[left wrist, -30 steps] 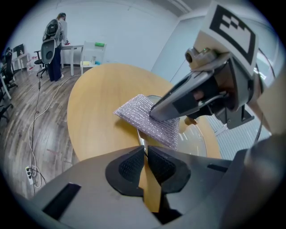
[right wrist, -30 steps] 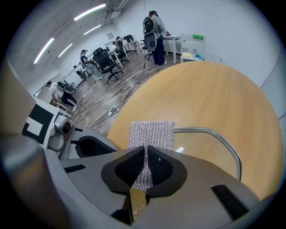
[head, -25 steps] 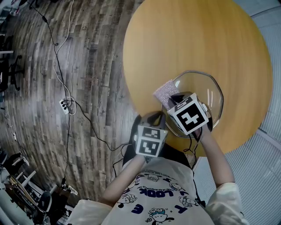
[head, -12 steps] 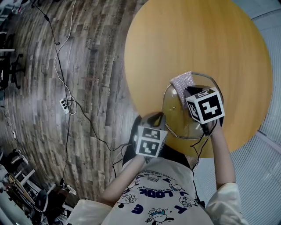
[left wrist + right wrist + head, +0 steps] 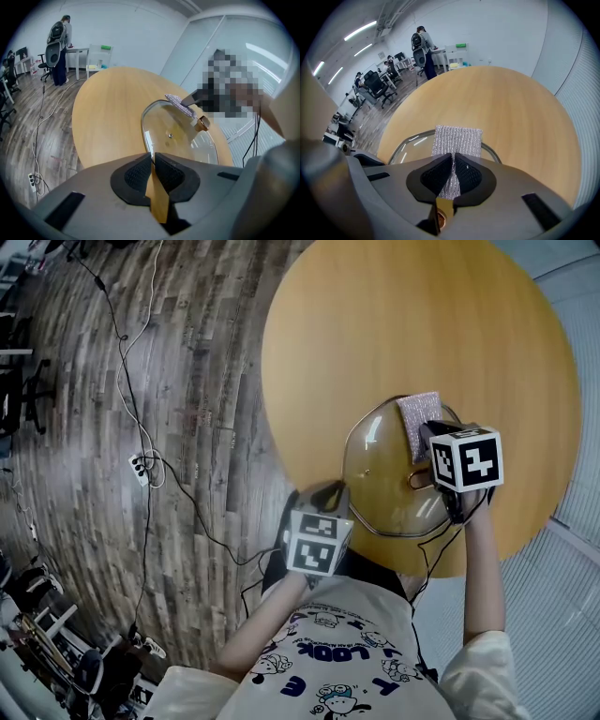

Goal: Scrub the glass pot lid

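Left gripper view: left gripper (image 5: 152,157) jaws clamped on near rim of round clear glass pot lid (image 5: 180,143); lid runs ahead over round yellow wooden table (image 5: 108,108).

Right gripper view: right gripper (image 5: 453,161) jaws pinched on silver glittery scrubbing cloth (image 5: 457,139). Cloth's long axis points straight ahead, over lid's far rim. Most glass lies toward left gripper; next stroke likely sweeps that way.
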Motion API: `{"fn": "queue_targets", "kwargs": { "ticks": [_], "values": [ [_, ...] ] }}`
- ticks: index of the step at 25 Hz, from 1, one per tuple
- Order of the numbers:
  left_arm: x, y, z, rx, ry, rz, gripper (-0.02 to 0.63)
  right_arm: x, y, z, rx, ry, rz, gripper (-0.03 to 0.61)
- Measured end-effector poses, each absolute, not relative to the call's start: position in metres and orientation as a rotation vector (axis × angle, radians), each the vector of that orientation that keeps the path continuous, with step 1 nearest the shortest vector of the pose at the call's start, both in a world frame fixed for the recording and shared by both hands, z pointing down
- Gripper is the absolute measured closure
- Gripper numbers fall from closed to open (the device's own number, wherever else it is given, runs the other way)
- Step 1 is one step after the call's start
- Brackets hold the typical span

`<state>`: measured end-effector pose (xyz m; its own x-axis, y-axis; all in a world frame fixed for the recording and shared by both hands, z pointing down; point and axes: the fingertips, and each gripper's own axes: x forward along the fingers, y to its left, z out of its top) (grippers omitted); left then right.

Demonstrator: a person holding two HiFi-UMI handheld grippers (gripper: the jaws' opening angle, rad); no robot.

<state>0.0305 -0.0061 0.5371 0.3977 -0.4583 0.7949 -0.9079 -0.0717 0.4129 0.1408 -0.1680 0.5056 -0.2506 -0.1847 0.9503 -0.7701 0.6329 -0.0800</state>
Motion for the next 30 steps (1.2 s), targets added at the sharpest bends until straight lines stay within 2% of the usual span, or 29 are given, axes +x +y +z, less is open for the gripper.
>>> {"fn": "queue_targets", "kwargs": {
  "ticks": [15,30],
  "values": [
    [0.027,-0.005,0.542,1.697,-1.223,0.612,0.583,0.21,-0.17,0.508,0.964,-1.702,0.733,0.541],
    [0.024,-0.007,0.54,1.703,-1.209,0.605,0.583,0.245,-0.135,0.506,1.046,-1.651,0.793,0.541]
  ]
}}
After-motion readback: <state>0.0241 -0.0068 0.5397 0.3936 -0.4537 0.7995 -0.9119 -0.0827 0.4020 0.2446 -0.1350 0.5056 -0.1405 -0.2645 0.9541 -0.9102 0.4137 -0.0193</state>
